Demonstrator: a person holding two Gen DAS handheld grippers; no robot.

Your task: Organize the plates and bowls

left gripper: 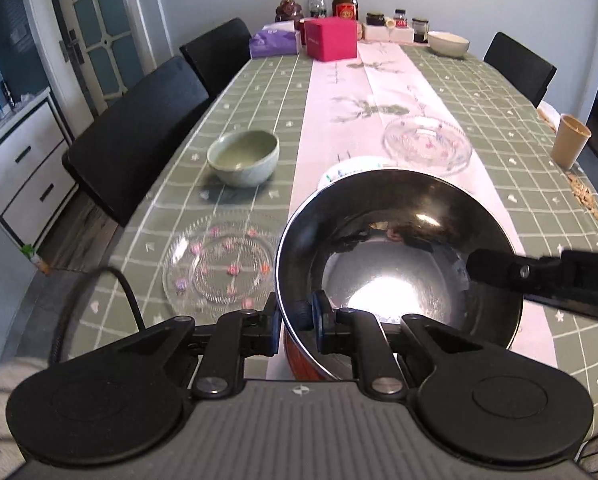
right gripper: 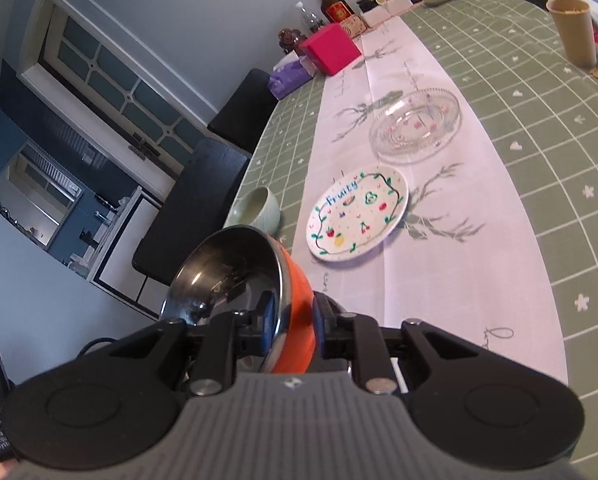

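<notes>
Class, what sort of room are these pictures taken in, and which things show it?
Most likely a home dining room: a long table under a green checked cloth, black chairs along its side, and bottles and jars at the far end.

A mirror-glossy metal inside is shown by the orange-walled bowl (left gripper: 395, 248); clear ribbed glass by the plate (left gripper: 219, 270); smooth glazed ceramic by the green bowl (left gripper: 243, 158); matt cloth by the runner (right gripper: 439, 216)
</notes>
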